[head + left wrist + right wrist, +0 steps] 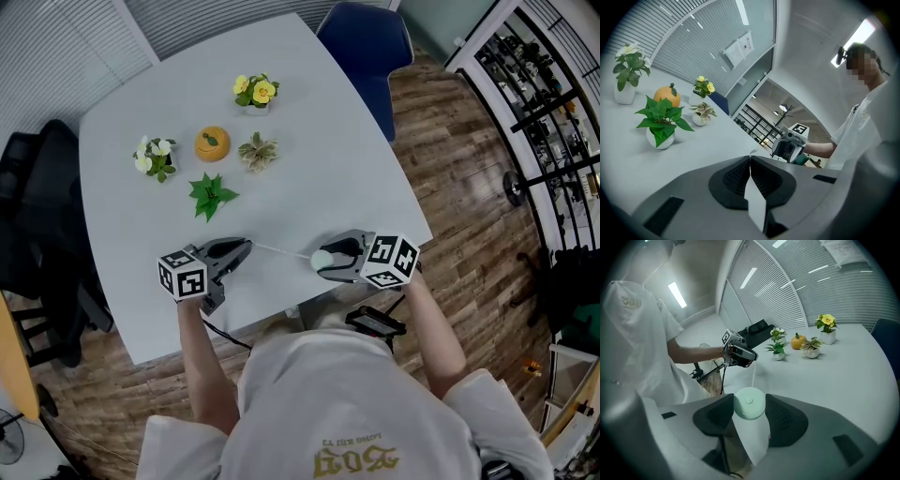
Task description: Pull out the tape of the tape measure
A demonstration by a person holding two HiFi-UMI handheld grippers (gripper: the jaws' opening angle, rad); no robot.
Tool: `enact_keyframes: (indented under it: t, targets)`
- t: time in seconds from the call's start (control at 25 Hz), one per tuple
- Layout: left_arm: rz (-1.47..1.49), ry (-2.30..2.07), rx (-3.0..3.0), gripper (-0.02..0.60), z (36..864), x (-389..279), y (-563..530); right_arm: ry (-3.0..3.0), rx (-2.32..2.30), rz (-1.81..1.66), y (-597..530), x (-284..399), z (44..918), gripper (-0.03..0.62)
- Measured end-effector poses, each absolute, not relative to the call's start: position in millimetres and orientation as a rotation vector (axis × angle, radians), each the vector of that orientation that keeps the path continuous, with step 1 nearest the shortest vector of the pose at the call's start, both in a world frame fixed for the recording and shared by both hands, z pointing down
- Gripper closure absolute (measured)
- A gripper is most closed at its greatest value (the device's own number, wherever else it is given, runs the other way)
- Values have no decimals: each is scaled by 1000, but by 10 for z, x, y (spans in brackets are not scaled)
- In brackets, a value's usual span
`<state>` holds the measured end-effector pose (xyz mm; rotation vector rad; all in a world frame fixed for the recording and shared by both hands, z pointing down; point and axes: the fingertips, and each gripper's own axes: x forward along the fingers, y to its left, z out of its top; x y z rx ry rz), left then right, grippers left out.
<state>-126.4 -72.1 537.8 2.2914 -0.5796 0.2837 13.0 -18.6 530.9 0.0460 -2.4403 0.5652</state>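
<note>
At the left of the white tabletop (319, 141) stands a group of small pots: a white-flowered plant (155, 157), an orange pumpkin-shaped ornament (213, 143), a green leafy plant (212, 194), a pale variegated plant (258, 151) and, farthest back, a yellow-flowered plant (255, 90). Nearer the person, the left gripper (246, 247) lies low over the tabletop and points to the right. Its ribbed black fingers (733, 176) are pressed together, pinching the end of the thin white tape (281, 251). The tape runs as a taut line just above the tabletop, rightward to the round pale-green tape measure (322, 261). That case sits near the front edge of the tabletop. It is clamped on both sides between the fingers (785, 420) of the right gripper (328, 258), which faces the left one. The two grippers are apart, with the drawn-out tape spanning the gap between them. A dark blue chair (367, 47) stands past the far right corner of the tabletop.
</note>
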Motion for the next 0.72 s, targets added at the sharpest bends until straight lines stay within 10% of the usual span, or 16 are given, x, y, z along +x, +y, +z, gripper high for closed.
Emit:
enact_keyframes:
  t: [0.72]
  targets:
    - [335,-668,2242,572,5545,-1521,-707,-2364,38,581,-167,184,5494,368]
